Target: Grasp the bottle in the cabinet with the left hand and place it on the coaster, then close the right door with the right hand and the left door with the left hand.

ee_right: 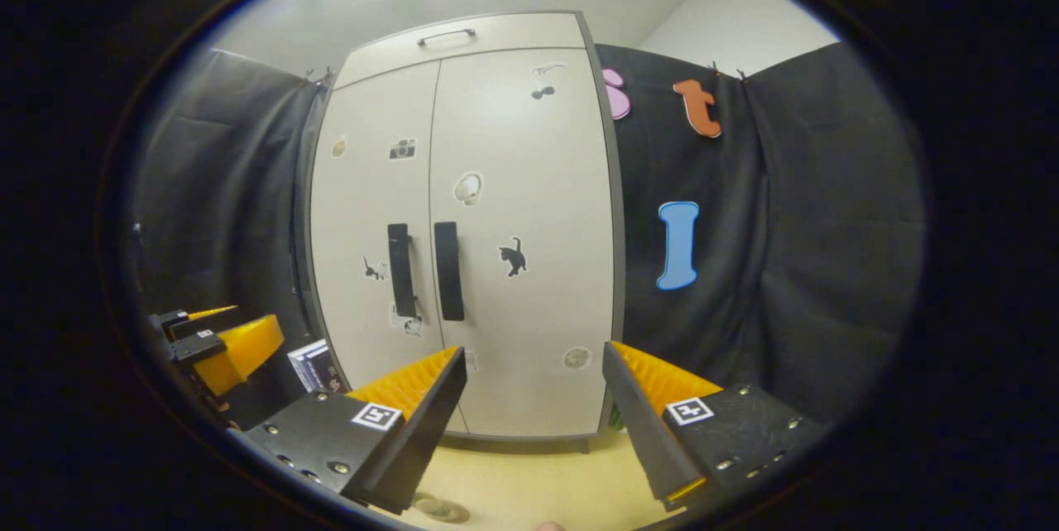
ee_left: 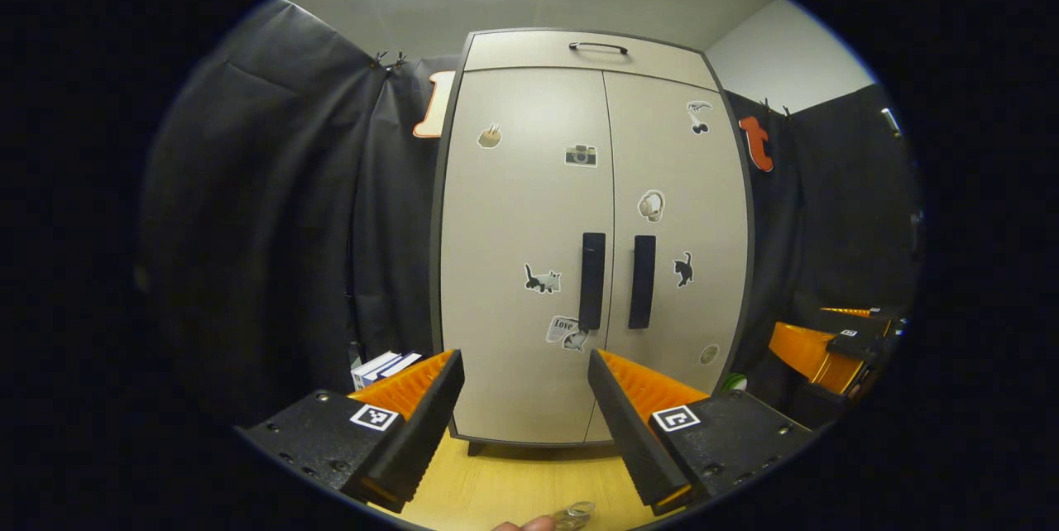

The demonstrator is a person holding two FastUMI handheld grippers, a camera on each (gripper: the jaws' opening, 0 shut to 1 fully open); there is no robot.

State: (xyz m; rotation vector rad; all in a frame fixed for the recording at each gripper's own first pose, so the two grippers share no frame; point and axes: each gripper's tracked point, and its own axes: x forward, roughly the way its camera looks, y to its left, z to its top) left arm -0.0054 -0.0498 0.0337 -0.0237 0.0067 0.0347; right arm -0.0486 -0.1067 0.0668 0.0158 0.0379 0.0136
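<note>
Both pairs of fingers are spread wide with nothing between them: the left gripper (ee_left: 525,423) hangs released over the pale wooden tabletop (ee_left: 529,481), and in the right gripper view the right gripper (ee_right: 534,423) is likewise parted above the same surface. At the bottom edge of the left gripper view a small clear round object (ee_left: 577,513), possibly the coaster, lies on the wood, though it is too cut off to be sure; a round flat disc (ee_right: 441,508) sits on the tabletop just beneath the right gripper's left finger (ee_right: 414,411). Off to the side, the right gripper also appears at the right edge of the left gripper view, and the left gripper at the left edge of the right gripper view, near a small stack of books (ee_right: 314,364). Farther back stands the cabinet (ee_left: 591,241), sticker-covered, with its left door (ee_left: 521,250) and right door (ee_left: 674,233) both flush shut and two black handles (ee_left: 616,280) side by side. Any bottle is hidden behind those doors.
</note>
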